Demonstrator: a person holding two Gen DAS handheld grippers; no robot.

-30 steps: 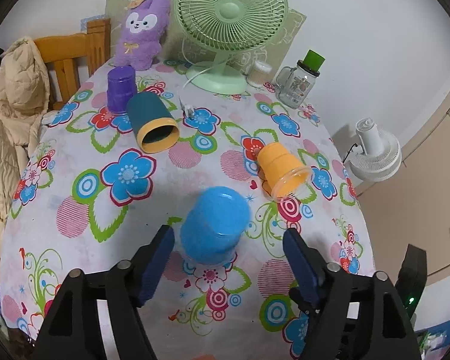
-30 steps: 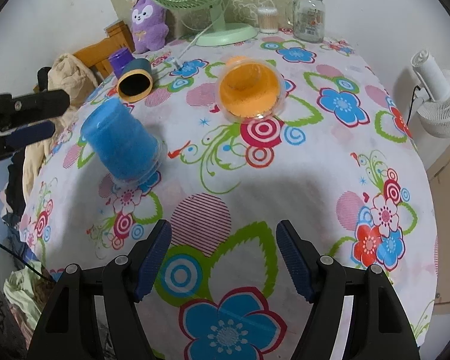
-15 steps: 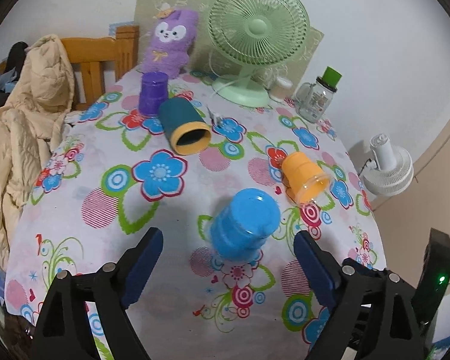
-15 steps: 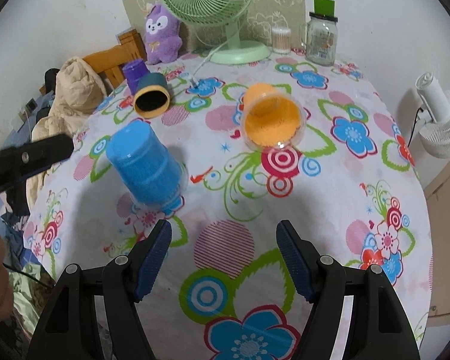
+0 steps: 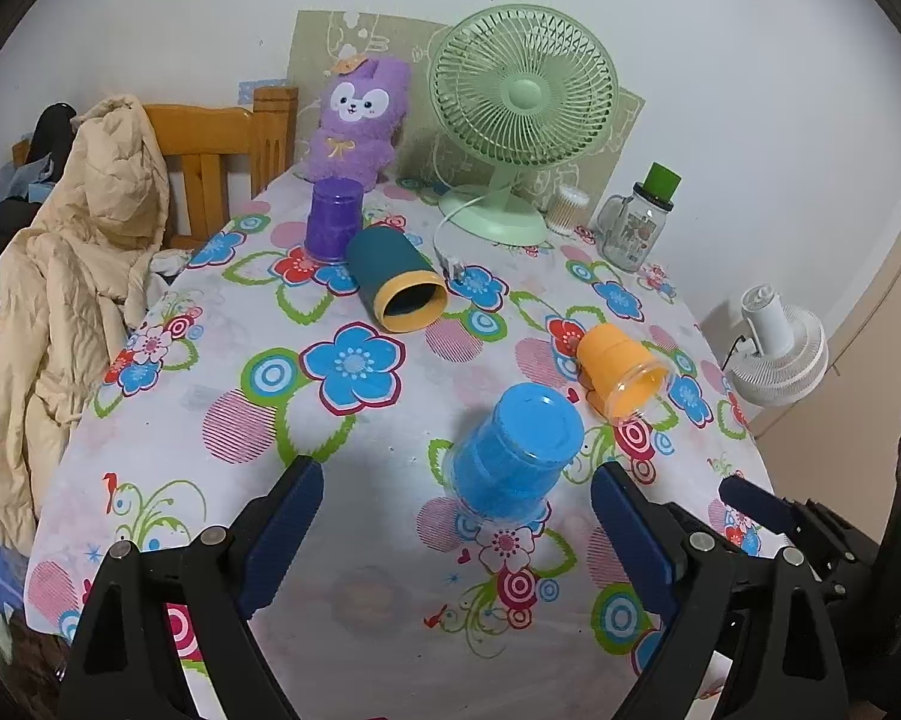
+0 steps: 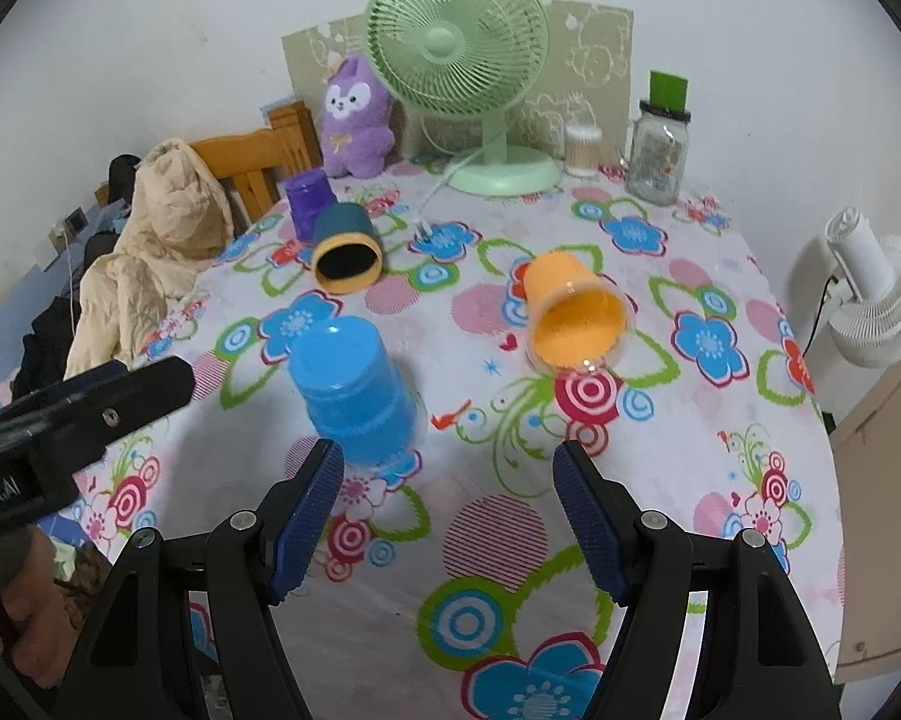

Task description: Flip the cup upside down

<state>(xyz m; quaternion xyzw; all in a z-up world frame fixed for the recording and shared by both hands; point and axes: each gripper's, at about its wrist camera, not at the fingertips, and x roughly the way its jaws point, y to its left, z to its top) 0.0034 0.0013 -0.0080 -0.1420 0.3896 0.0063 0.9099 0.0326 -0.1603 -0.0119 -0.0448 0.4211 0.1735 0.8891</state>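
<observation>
A blue cup (image 5: 513,456) stands upside down on the flowered tablecloth (image 5: 354,408); it also shows in the right wrist view (image 6: 354,396). My left gripper (image 5: 456,522) is open and empty, drawn back just short of the cup. My right gripper (image 6: 447,510) is open and empty, to the right of the blue cup. An orange cup (image 5: 621,372) lies on its side, mouth toward me, and shows in the right wrist view (image 6: 573,312). A dark teal cup (image 5: 396,279) lies on its side. A purple cup (image 5: 333,219) stands upside down.
A green desk fan (image 5: 519,120), a purple plush toy (image 5: 354,120), a glass jar with a green lid (image 5: 636,222) and a cotton swab pot (image 5: 567,207) stand at the table's back. A wooden chair with a beige coat (image 5: 72,252) is at left. A white fan (image 5: 774,354) stands beyond the right edge.
Both grippers have pulled back and up from the table. The blue cup, between the left jaws a second ago, now stands free in front of them.
</observation>
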